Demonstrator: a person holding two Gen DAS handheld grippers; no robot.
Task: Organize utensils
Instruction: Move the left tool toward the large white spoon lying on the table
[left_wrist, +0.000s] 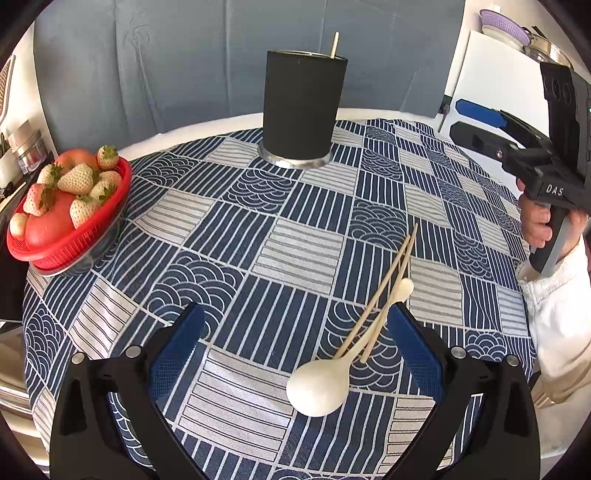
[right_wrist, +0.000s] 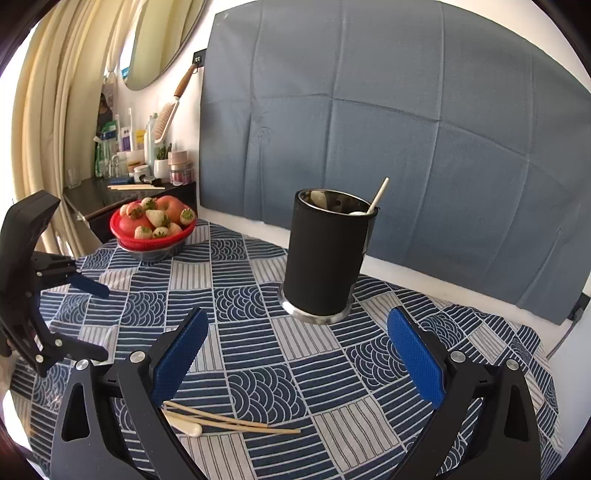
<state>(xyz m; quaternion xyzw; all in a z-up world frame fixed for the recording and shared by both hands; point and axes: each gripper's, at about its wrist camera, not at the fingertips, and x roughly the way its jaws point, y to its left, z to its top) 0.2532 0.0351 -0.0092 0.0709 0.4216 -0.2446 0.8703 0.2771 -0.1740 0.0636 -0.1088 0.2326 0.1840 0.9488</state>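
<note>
A black cylindrical holder (left_wrist: 303, 107) stands at the far side of the table; it also shows in the right wrist view (right_wrist: 325, 254) with a white stick and a white utensil inside. A white spoon (left_wrist: 321, 384) lies on the cloth with two wooden chopsticks (left_wrist: 380, 291) across its handle. My left gripper (left_wrist: 295, 350) is open just above and around them, empty. My right gripper (right_wrist: 299, 354) is open and empty, hovering right of the chopsticks (right_wrist: 236, 422) and spoon handle (right_wrist: 186, 428). It also appears at the left wrist view's right edge (left_wrist: 476, 123).
A red basket of strawberries and apples (left_wrist: 70, 218) sits at the table's left edge, also in the right wrist view (right_wrist: 153, 221). A blue patterned tablecloth (left_wrist: 258, 236) covers the round table. A grey padded panel (right_wrist: 369, 110) stands behind. A cluttered side shelf (right_wrist: 140, 162) stands far left.
</note>
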